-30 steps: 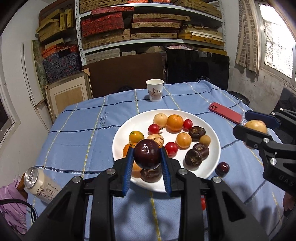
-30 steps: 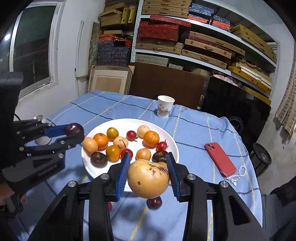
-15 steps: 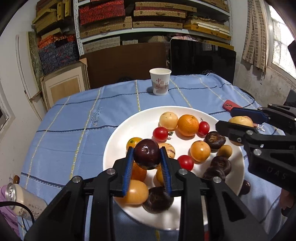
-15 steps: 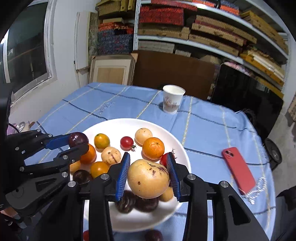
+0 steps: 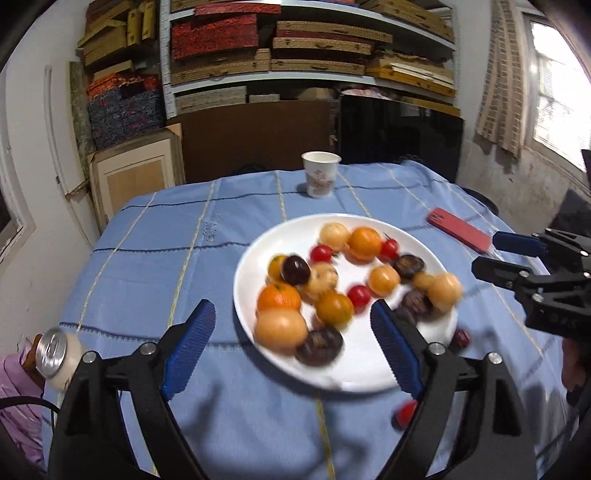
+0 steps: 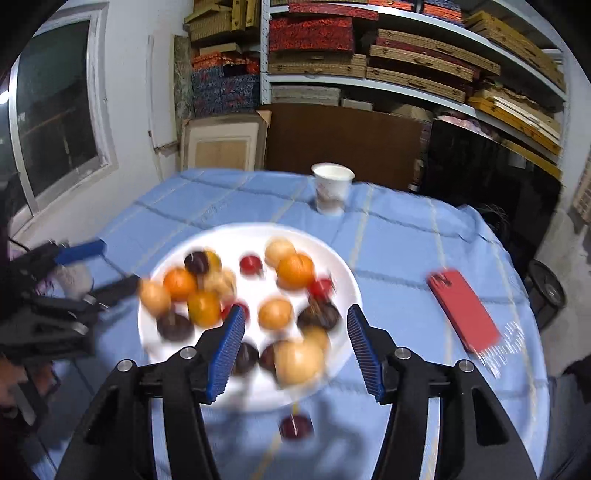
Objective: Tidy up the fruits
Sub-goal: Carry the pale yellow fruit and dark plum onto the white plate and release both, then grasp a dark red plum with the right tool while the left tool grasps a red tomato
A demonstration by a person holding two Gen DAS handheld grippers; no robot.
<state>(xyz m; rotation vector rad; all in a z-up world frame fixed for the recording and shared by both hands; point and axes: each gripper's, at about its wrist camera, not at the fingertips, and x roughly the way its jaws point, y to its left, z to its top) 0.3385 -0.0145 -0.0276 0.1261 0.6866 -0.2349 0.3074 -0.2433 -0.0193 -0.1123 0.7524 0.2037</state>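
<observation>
Fruits (image 5: 334,308), round, smooth and roll-prone, crowd the white plate (image 5: 354,373); both grippers (image 5: 291,339) (image 6: 295,341), just opened, hold nothing.

I am looking into a cluttered storeroom of a home or small workshop. Metal shelves (image 5: 310,74) against the back wall carry stacks of flat patterned and woven boxes (image 6: 314,33), with brown boards (image 5: 255,136) and a framed panel (image 6: 225,147) leaning below them. The walls are rough whitewash, stained beneath a curtained window (image 5: 554,85). A worktop (image 5: 155,236) under a blue checked cloth holds a paper cup (image 5: 320,180) and a plate of fruit (image 5: 369,376).
</observation>
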